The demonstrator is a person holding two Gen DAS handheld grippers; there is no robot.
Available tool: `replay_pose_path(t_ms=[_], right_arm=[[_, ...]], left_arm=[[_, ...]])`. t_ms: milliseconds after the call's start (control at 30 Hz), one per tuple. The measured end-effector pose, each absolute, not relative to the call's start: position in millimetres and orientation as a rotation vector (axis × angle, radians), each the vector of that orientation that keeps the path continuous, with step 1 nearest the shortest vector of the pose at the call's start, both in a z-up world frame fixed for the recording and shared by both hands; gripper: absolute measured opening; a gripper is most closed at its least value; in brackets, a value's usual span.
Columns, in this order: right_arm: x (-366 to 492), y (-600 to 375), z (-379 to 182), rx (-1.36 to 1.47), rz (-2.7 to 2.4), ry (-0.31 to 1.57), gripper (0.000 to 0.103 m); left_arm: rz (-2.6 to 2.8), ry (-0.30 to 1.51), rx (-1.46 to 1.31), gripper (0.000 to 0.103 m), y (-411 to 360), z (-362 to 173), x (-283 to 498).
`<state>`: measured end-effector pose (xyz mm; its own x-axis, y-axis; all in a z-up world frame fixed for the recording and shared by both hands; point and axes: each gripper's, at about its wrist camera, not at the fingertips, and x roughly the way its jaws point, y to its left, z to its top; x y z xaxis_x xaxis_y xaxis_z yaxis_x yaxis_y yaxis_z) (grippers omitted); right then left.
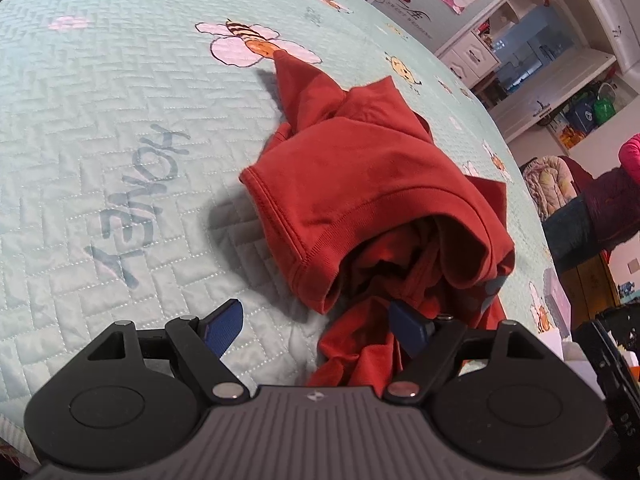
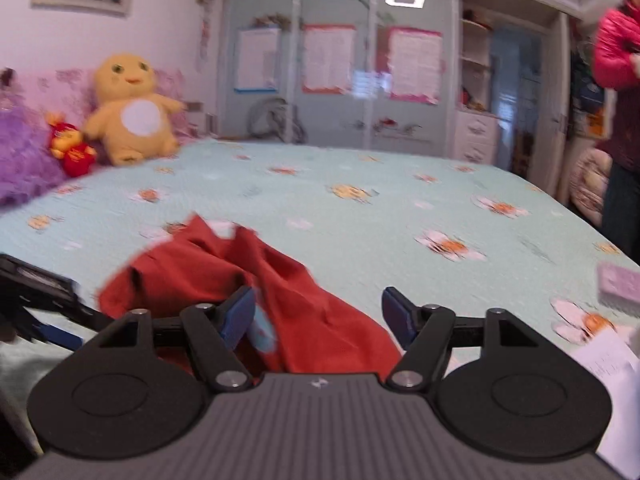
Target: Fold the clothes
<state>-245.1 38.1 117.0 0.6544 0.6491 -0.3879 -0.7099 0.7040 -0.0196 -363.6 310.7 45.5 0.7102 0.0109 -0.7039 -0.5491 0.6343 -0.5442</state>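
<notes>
Folding had barely begun. Rust-red cotton garment (image 1: 360,184) lay crumpled at twelve o'clock on the bee-print bed (image 1: 120,160). Left tongs (image 1: 320,320) and right tongs (image 2: 318,312) gaped wide, holding nothing.

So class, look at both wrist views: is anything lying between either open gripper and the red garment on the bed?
Nothing visible. The red garment lies crumpled directly before the left gripper and right gripper, on the bedspread.

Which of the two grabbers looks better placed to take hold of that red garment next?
Probably the left gripper: it points down at the crumpled red garment, open, one finger already against cloth. The right gripper, also open, looks out across the bed.
</notes>
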Motion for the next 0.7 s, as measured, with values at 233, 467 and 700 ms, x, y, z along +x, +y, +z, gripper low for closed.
replay_pose_path(t_ms=[233, 467, 700], right_arm=[[-258.0, 55.9, 111.0, -0.188, 0.870, 0.445, 0.075], [-281.7, 72.9, 105.8, -0.260, 0.979, 0.429, 0.077], [-267.1, 85.6, 81.1, -0.307, 0.955, 0.498, 0.077]], left_arm=[[0.357, 0.706, -0.842, 0.084, 313.4, 48.1, -370.1], [0.364, 0.698, -0.809, 0.084, 315.0, 50.9, -371.4], [0.407, 0.636, -0.859, 0.084, 332.1, 48.2, -377.3]])
